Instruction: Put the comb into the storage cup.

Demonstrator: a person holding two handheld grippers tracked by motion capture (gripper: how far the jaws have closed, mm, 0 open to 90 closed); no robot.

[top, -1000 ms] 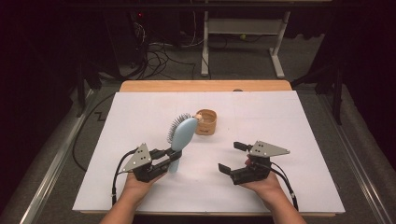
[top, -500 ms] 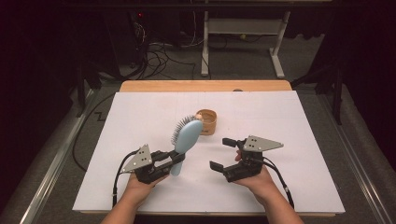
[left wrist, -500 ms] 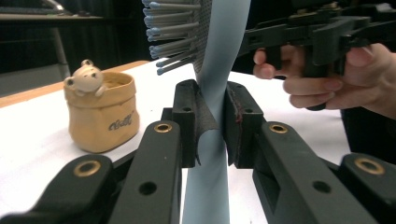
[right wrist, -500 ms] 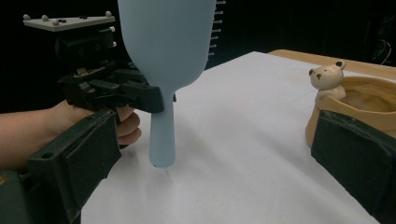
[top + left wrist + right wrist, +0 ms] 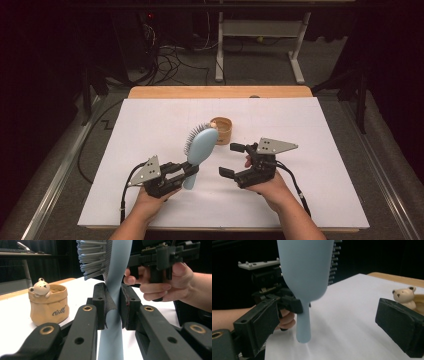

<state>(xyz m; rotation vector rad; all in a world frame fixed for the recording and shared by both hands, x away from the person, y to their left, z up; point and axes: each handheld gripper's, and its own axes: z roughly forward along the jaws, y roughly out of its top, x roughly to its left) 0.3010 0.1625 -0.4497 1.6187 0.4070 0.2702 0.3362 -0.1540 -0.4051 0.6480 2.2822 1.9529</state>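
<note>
Hairbrush (image 5: 200, 148) stands nearly upright above the white tabletop (image 5: 150, 125), bristles facing away from you, its light-blue handle pinched between the pads of your left gripper (image 5: 187, 169). In the left gripper view those pads (image 5: 105, 303) press on both sides of the handle just below the head. Your right gripper (image 5: 233, 160) hangs just beside the brush, apart from it; its jaws stand wide with nothing between them, and they have just been closing a little. A small tan cup with a bear figure (image 5: 223, 130) sits on the tabletop close behind the brush.
</note>
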